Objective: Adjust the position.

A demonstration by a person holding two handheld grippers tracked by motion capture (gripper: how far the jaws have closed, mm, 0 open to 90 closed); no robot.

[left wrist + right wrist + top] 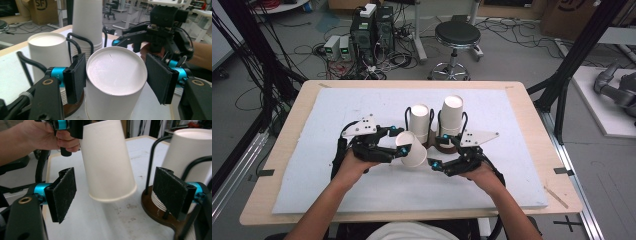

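An upside-down white paper cup (413,150) hangs tilted just above the white mat, with my left gripper (398,144) shut on its closed end. In the left gripper view the cup's flat bottom (116,70) sits between the two black pads (76,77). My right gripper (438,151) stands open beside the cup's rim. In the right gripper view the cup (106,162) floats ahead of the wide-apart pads (62,192), touching neither. Two stacks of inverted cups (419,122) (452,114) stand in black wire holders on a brown base (155,207).
A white foam mat (337,165) covers the wooden table (532,115). Behind the table stand a round stool (457,36) and computer boxes (372,27) among floor cables. Black frame posts (572,60) rise at both sides.
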